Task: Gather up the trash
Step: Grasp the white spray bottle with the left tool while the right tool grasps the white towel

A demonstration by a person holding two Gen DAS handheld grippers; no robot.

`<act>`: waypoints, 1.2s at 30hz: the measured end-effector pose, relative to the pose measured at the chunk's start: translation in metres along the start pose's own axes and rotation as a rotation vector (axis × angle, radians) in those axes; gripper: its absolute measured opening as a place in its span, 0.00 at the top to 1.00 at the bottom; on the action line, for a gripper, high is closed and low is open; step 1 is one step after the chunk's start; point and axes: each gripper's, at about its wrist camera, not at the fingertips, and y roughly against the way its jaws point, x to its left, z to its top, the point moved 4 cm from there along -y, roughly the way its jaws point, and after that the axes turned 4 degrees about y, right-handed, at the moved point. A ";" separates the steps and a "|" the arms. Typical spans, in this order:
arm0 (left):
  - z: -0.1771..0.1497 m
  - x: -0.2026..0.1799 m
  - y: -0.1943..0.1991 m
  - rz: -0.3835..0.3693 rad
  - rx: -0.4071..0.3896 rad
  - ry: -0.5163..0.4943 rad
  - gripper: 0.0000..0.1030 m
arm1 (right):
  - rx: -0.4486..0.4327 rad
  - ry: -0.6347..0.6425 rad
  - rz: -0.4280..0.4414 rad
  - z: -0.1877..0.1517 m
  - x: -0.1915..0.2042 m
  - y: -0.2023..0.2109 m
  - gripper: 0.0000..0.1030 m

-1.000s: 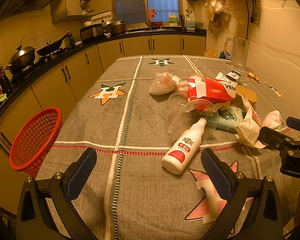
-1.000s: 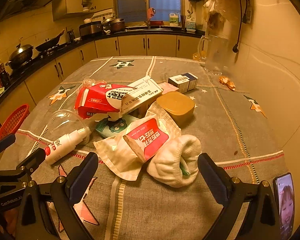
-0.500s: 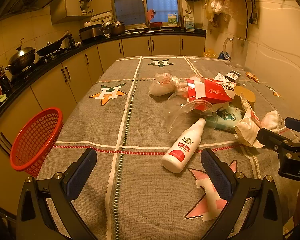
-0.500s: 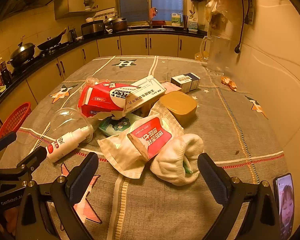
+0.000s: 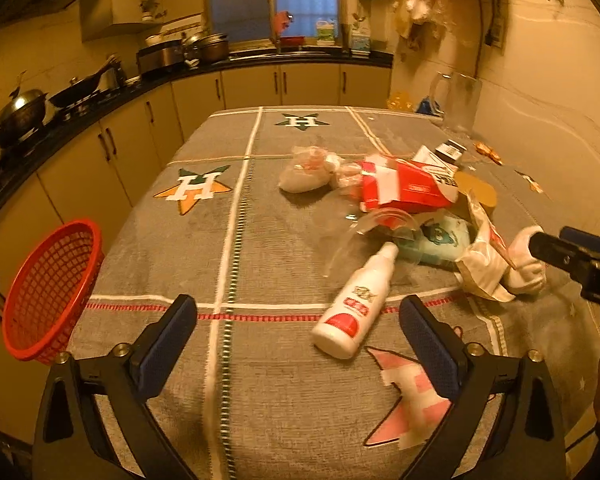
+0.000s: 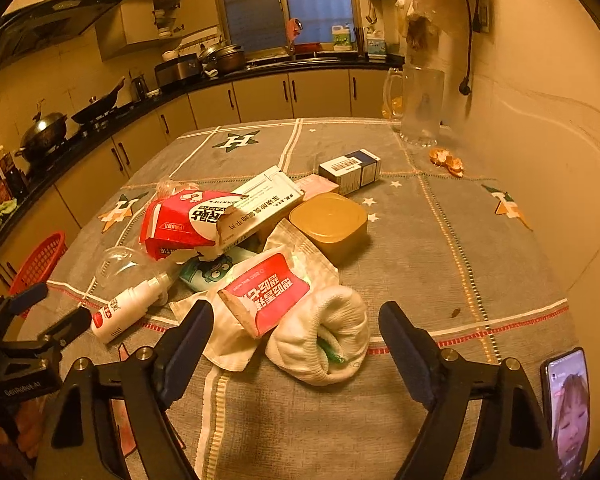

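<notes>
A heap of trash lies on the grey star-patterned tablecloth point(image 6: 420, 264): a red carton point(image 6: 180, 224), a clear plastic cup point(image 6: 120, 264), a white spray bottle point(image 6: 128, 308) on its side, a white bag with a pink packet point(image 6: 268, 292) and a rolled white sock point(image 6: 324, 336). My right gripper point(image 6: 296, 316) is closing, with the sock and packet between its fingers and the pads clear of both. My left gripper point(image 5: 298, 320) stands open over the cloth, and the spray bottle point(image 5: 352, 304) lies just ahead, near its right finger. A red mesh basket point(image 5: 48, 292) hangs off the table's left edge.
A tan tub point(image 6: 328, 224), a white box point(image 6: 260, 204) and a blue-and-white box point(image 6: 350, 170) lie behind the heap. A glass mug point(image 6: 420, 108) and orange peel point(image 6: 446, 162) sit by the right wall. A phone point(image 6: 564, 404) lies near right. Kitchen counters run along the left.
My right gripper has moved in on the sock and packet, rolled a little, and its jaws have narrowed. The left gripper has barely moved.
</notes>
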 end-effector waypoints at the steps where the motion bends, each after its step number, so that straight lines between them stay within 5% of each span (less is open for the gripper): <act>1: 0.000 -0.003 -0.001 -0.006 0.003 -0.011 0.05 | 0.001 -0.005 0.005 0.000 -0.001 0.000 0.15; 11: -0.004 -0.019 -0.015 -0.052 0.050 -0.065 0.18 | 0.023 -0.049 0.037 -0.002 -0.008 -0.005 0.15; 16: -0.005 -0.023 -0.030 -0.059 0.098 -0.074 0.50 | 0.028 -0.055 0.042 -0.004 -0.010 -0.007 0.15; 27: -0.002 -0.043 -0.056 -0.083 0.150 -0.115 0.50 | 0.074 -0.100 0.126 -0.008 -0.008 -0.016 0.15; 30: -0.004 -0.043 -0.057 -0.083 0.152 -0.114 0.68 | 0.097 -0.117 0.167 -0.009 -0.006 -0.020 0.15; 36: -0.014 -0.041 -0.042 -0.123 0.151 -0.114 0.72 | 0.084 -0.123 0.125 -0.006 -0.013 -0.018 0.15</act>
